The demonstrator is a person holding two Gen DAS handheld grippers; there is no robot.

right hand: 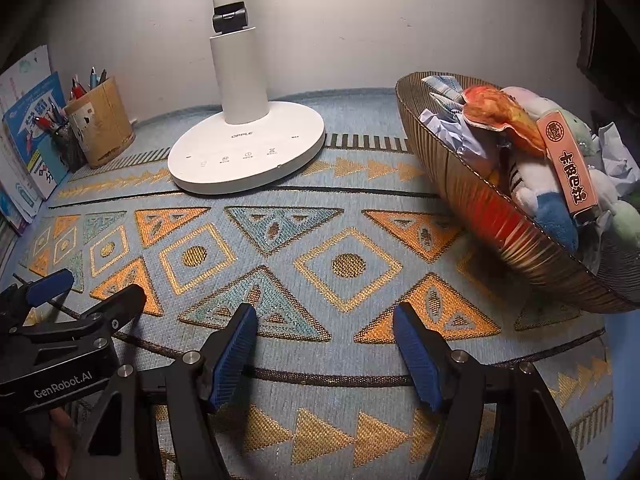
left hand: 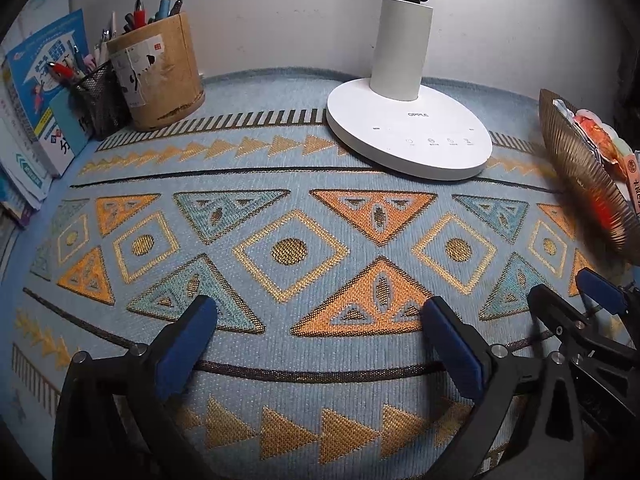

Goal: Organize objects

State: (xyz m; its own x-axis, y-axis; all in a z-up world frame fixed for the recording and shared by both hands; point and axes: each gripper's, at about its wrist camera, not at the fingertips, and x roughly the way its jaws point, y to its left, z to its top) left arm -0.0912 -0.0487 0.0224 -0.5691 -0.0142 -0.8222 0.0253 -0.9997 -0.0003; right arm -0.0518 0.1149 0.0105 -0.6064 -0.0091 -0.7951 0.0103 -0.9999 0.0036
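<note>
My left gripper (left hand: 318, 314) is open and empty, low over the patterned blue mat (left hand: 304, 208). My right gripper (right hand: 326, 322) is open and empty beside it, over the same mat (right hand: 280, 240). Each gripper shows in the other's view: the right gripper (left hand: 568, 292) at the right edge, the left gripper (right hand: 92, 288) at the left edge. A ribbed brown bowl (right hand: 472, 192) at the right holds plush toys, crumpled paper and a pink packet (right hand: 570, 170). The bowl also shows in the left wrist view (left hand: 576, 168).
A white desk lamp base (left hand: 408, 140) stands at the back middle (right hand: 244, 156). A cardboard pen holder (left hand: 160, 76) and a mesh pen cup (left hand: 100, 100) stand back left, next to books (left hand: 36, 92) by the wall.
</note>
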